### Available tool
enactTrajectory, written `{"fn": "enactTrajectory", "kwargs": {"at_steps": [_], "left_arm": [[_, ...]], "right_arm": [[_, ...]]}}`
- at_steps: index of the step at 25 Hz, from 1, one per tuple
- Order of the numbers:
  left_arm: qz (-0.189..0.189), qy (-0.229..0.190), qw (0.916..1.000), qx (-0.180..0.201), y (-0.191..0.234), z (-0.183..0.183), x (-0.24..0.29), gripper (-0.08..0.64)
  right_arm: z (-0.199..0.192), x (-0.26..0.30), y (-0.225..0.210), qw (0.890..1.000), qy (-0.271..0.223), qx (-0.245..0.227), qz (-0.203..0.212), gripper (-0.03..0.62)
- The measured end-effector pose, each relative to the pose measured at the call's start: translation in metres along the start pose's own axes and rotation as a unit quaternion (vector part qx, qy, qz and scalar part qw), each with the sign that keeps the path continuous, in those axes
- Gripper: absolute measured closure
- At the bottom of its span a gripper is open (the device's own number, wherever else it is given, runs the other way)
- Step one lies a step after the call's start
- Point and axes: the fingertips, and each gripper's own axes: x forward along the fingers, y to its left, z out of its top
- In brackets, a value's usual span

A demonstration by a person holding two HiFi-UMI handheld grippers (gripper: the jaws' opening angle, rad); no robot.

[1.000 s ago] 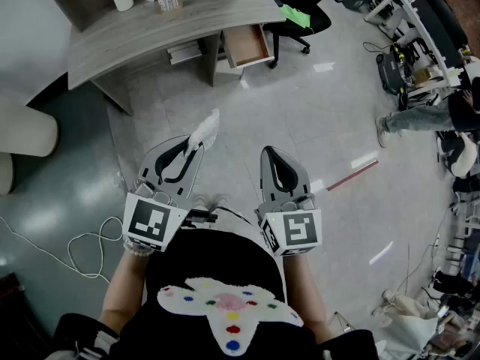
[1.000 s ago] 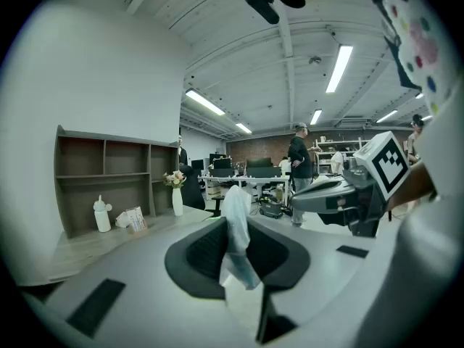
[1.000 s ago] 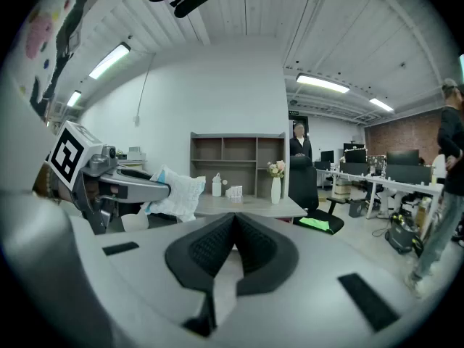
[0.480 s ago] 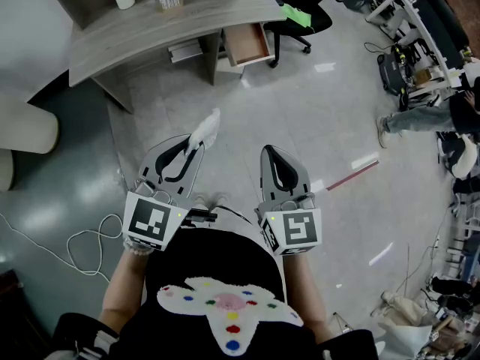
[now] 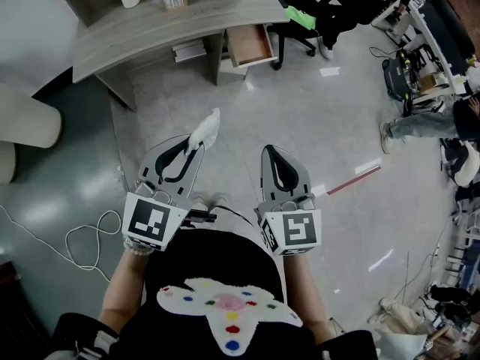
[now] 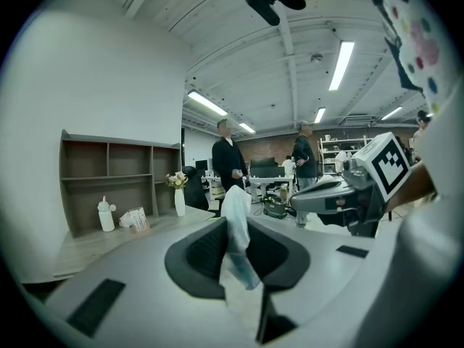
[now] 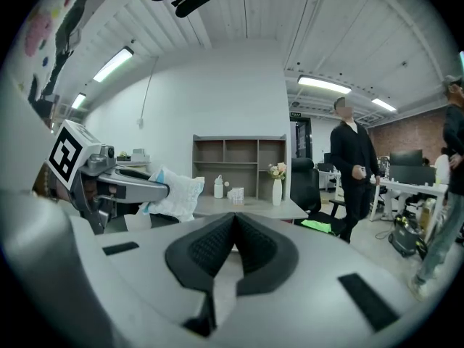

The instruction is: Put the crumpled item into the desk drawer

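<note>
Two grippers are held side by side before the person's torso in the head view, both aimed forward and nearly level toward the curved, grey wood-grain tabletop (image 5: 150, 32). The left hand-held gripper (image 5: 196, 147) is clamped on the crumpled item (image 5: 205, 129), a white, wrinkled, soft-looking wad that sticks out past its tips. The right hand-held gripper (image 5: 272, 154) carries nothing. Well ahead, an open drawer (image 5: 250, 45) juts from under the tabletop's right end, its brown inside showing. Glossy pale floor (image 5: 315, 118) lies open between the person and the drawer, and a black office chair (image 5: 298, 34) stands just beside the drawer's right edge.

Seen from the left gripper view, the dark ribbed pads pinch the crumpled item, which rises upright above them, thin and papery, with a bluish fold low down.

Seen from the right gripper view, the ribbed pads meet with nothing between them. At the left, the crumpled item bulges from the other gripper's tips, puffy and creased.
</note>
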Motion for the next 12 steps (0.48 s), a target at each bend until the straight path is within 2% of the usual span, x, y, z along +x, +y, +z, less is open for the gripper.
{"fn": "enactTrajectory", "kwargs": {"at_steps": [12], "left_arm": [[0.031,-0.012,0.9995,0.004,-0.014,0.000,0.009,0.489]], "right_arm": [[-0.011,-0.007,-0.029,1.000,-0.011,0.010,0.006,0.588]]}}
